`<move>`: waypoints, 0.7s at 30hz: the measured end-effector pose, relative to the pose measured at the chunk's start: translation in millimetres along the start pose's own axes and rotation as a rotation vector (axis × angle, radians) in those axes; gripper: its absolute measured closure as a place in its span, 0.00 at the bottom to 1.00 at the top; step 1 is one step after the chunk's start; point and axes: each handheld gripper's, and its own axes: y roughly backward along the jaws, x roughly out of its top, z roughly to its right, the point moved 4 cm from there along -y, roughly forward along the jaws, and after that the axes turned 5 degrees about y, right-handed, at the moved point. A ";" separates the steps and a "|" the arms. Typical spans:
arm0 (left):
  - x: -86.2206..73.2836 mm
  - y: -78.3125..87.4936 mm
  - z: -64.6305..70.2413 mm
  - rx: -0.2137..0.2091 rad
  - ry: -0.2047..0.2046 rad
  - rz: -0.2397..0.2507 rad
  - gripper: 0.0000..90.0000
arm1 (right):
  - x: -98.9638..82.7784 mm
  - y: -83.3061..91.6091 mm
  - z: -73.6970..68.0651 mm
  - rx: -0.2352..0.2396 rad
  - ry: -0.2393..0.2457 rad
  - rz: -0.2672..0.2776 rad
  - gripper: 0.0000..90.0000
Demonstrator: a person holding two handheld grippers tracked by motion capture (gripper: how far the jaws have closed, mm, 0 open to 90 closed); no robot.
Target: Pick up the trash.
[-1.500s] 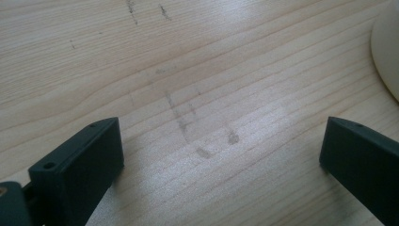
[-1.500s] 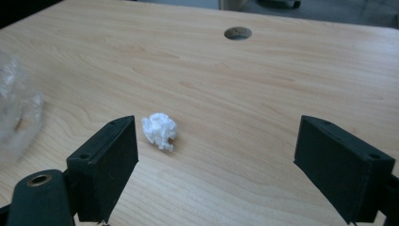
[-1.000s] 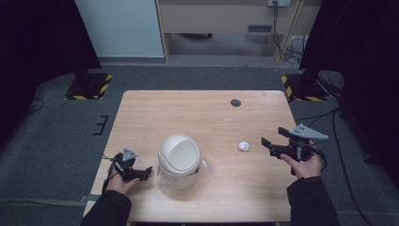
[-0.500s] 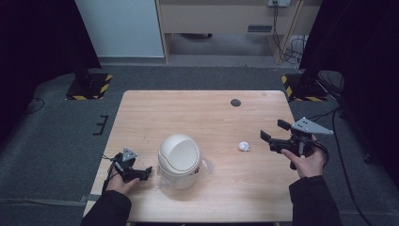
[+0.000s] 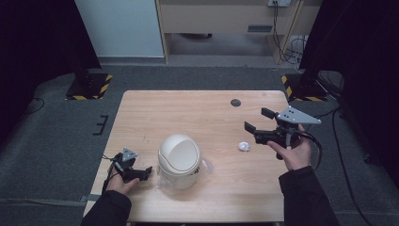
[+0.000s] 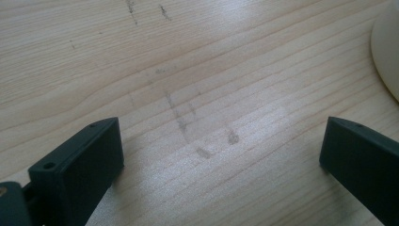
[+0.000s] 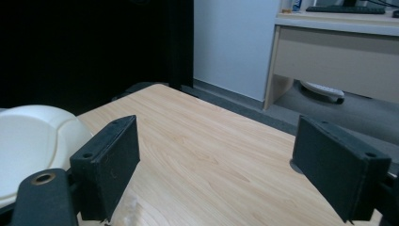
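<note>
A cream bin with a swing lid stands on the wooden table, near its front left. My left gripper rests low on the table just left of the bin, open, with bare wood between its jaws; the bin's rim edges in at the right. A small white crumpled wad lies right of the bin. My right gripper hovers above the table, right of the wad, open and pointing left. Its own view has the gripper empty, with the bin's lid at the left.
A dark round spot marks the table's far right part. Clear plastic sticks out at the bin's base. Beyond the table are a grey floor, a white panel and a wooden desk.
My right gripper has moved left, in over the table toward the white wad. The left gripper and the bin have stayed put.
</note>
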 end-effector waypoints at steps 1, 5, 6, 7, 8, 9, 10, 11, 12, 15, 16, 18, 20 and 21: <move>0.0 0.0 0.0 0.000 0.000 0.000 0.00 | 0.0 0.0 0.0 0.000 0.000 0.000 0.17; 0.0 0.0 0.0 0.000 0.000 0.000 0.00 | 9.9 -7.3 -6.3 0.018 0.007 0.011 0.17; 0.0 0.0 0.0 0.000 0.000 0.000 0.00 | 15.0 -10.6 -10.3 0.026 0.014 0.016 0.17; 0.0 0.0 0.0 0.000 0.000 0.000 0.00 | 15.0 -10.6 -10.3 0.026 0.014 0.016 0.17; 0.0 0.0 0.0 0.000 0.000 0.000 0.00 | 17.2 -12.2 -12.1 0.033 0.016 0.017 0.17; 0.0 0.0 0.0 0.000 0.000 0.000 0.00 | 19.2 -13.9 -13.8 0.042 0.015 0.016 0.17; 0.0 0.0 0.0 0.000 0.000 0.000 0.00 | 23.0 -17.1 -17.2 0.050 0.018 0.017 0.17; 0.0 0.0 0.0 0.000 0.000 0.000 0.00 | 24.8 -18.5 -18.7 0.054 0.022 0.015 0.17; 0.0 0.0 0.0 0.000 0.000 0.000 0.00 | 26.5 -19.8 -20.4 0.060 0.023 0.016 0.17; 0.0 0.0 0.0 0.000 0.000 0.000 0.00 | 32.4 -23.9 -26.2 0.074 0.034 0.018 0.17; 0.0 0.0 0.0 0.000 0.000 0.000 0.00 | 32.4 -23.9 -26.2 0.074 0.034 0.018 0.17; 0.0 0.0 0.0 0.000 0.000 0.000 0.00 | 36.1 -26.6 -30.1 0.084 0.038 0.020 0.17; 0.0 0.0 0.0 0.000 0.000 0.000 0.00 | 39.1 -29.8 -33.8 0.091 0.041 0.023 0.17; 0.0 0.0 0.0 0.000 0.000 0.000 0.00 | 41.3 -33.5 -37.5 0.110 0.026 0.032 0.17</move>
